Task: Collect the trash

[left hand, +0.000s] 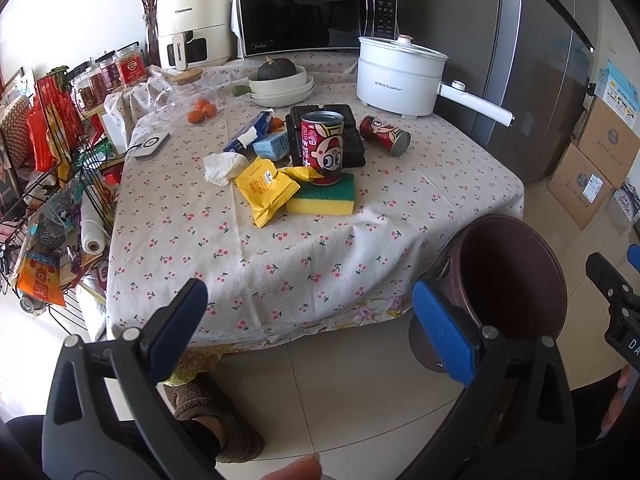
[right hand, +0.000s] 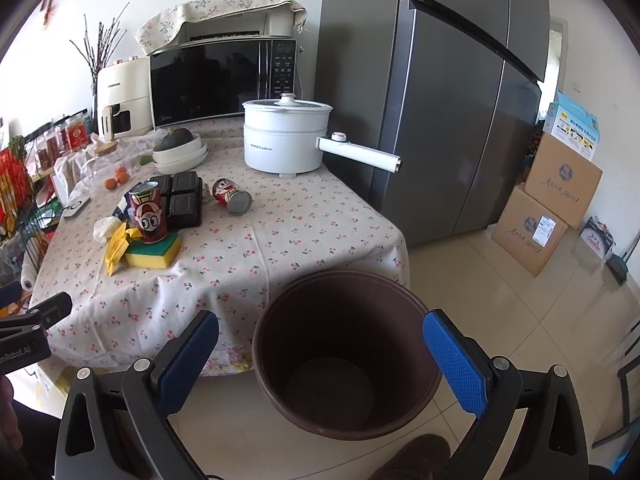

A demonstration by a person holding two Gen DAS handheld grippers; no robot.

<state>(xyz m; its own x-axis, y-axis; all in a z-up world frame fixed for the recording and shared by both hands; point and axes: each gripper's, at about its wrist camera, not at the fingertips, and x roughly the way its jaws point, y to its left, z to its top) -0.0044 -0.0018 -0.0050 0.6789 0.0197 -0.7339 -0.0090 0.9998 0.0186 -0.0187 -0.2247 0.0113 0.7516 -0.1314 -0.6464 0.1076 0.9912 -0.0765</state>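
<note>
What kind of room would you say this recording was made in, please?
Most likely a home kitchen or dining corner: a microwave and a white electric cooking pot stand on a table with a cherry-print tablecloth, and a tall grey fridge is right beside it.

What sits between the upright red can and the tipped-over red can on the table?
In the left wrist view, the black plastic tray lies between the upright red can and the tipped-over red can; the right wrist view shows the same.
</note>
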